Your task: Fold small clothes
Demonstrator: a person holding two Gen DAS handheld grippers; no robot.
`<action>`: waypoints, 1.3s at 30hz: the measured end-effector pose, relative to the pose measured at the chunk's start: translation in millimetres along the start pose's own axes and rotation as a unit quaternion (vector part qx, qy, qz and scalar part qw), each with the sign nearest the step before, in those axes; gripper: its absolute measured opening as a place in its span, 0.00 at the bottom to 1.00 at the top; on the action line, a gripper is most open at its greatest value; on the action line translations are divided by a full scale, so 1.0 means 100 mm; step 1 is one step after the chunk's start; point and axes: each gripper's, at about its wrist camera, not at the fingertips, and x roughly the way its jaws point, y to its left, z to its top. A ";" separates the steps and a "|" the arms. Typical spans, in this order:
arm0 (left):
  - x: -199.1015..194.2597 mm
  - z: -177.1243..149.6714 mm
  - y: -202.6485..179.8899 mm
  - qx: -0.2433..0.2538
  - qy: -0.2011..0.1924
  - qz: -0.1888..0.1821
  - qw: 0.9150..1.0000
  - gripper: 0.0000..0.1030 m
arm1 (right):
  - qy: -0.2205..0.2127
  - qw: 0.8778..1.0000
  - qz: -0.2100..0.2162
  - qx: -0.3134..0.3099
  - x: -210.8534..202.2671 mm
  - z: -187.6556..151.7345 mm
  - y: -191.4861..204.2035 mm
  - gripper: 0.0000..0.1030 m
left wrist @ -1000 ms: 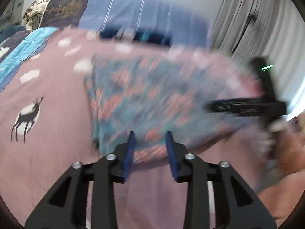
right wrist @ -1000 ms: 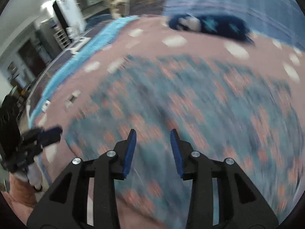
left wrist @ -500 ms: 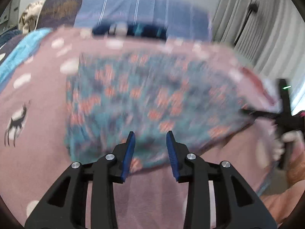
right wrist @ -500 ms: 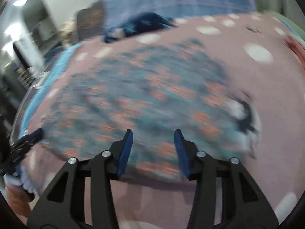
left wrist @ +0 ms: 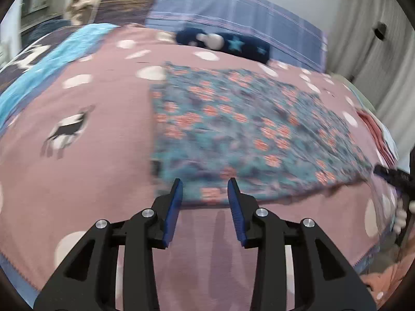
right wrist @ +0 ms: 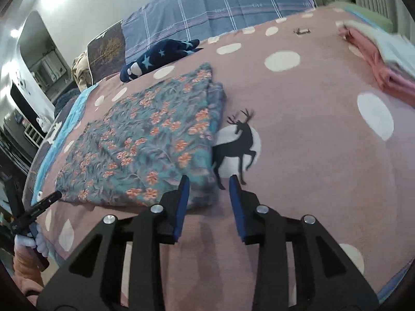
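Observation:
A teal garment with orange flowers (left wrist: 241, 132) lies folded flat on the pink bed blanket (left wrist: 103, 140); it also shows in the right wrist view (right wrist: 150, 145). My left gripper (left wrist: 205, 190) is open and empty, at the garment's near edge toward its left corner. My right gripper (right wrist: 209, 188) is open and empty, at the garment's near right corner, beside a black deer print (right wrist: 237, 145). Each gripper shows at the edge of the other's view: the right one (left wrist: 394, 176), the left one (right wrist: 39, 204).
A dark blue star-patterned cloth (right wrist: 158, 57) lies at the far side near the blue checked pillow (right wrist: 220, 5). A stack of folded pink and white clothes (right wrist: 376, 57) sits at the right. The blanket's front edge (left wrist: 18, 272) is just below the grippers.
Both grippers have drawn back toward the garment's near edge. The right view swung right, from over the cloth's middle to its right corner. Both stay open.

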 end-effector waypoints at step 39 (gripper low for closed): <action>0.64 0.28 -0.53 0.046 0.014 -0.026 0.999 0.24 | 0.030 0.997 0.002 -0.076 1.22 1.56 0.24 0.43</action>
